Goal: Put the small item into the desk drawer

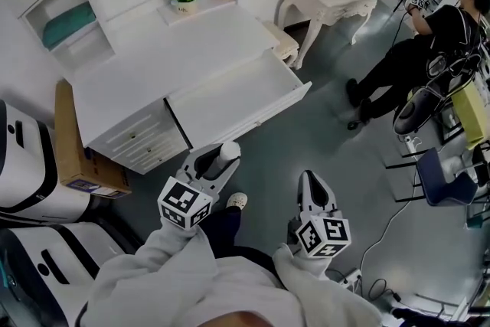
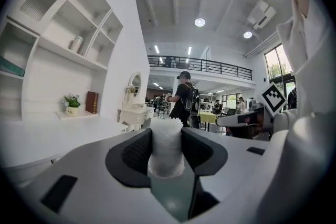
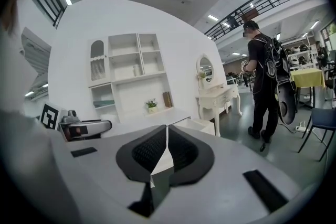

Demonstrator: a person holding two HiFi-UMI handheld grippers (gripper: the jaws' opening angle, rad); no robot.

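Left claw (image 2: 167, 150) is clamped on the white item (image 2: 166, 144), which stands upright between its jaws. Right claw (image 3: 167, 147) is closed together and empty. The open drawer (image 1: 245, 92) of the bench (image 1: 153, 61) lies at 12 o'clock from the item.

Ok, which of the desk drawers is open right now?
The wide drawer, pulled well out with its white inside showing. The small knobbed drawers to its left in the head view sit shut, fronts flush.

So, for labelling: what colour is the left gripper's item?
White item, clearest in the left gripper view.
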